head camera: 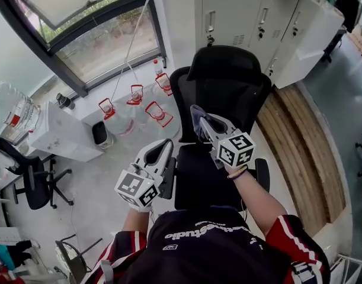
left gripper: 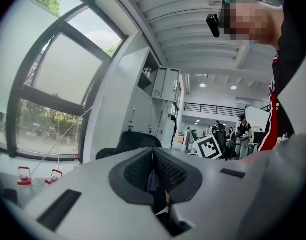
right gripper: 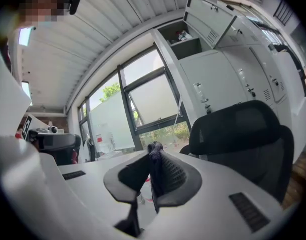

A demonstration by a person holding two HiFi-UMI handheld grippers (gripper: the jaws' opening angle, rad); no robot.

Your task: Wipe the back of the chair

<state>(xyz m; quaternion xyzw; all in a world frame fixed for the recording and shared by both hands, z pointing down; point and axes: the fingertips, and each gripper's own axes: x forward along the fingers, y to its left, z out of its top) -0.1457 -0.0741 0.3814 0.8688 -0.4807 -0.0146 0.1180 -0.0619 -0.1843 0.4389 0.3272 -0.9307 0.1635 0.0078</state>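
Observation:
A black office chair (head camera: 228, 90) with a mesh back and headrest stands in front of me, its seat (head camera: 198, 179) just below my hands. My right gripper (head camera: 199, 118) is shut on a dark purple-blue cloth (head camera: 196, 120), held against the left part of the chair's back. In the right gripper view the cloth (right gripper: 154, 150) pokes out between the pads, with the chair (right gripper: 243, 129) to the right. My left gripper (head camera: 165, 148) hovers by the chair's left armrest, shut. In the left gripper view its jaws (left gripper: 153, 159) are pressed together and the chair (left gripper: 135, 140) lies beyond.
Several water jugs with red handles (head camera: 136, 99) stand on the floor left of the chair, under a large window. White lockers (head camera: 252, 16) are behind the chair, a wooden platform (head camera: 299, 141) to its right. Another black chair (head camera: 35, 182) and a white cabinet (head camera: 62, 132) are at left.

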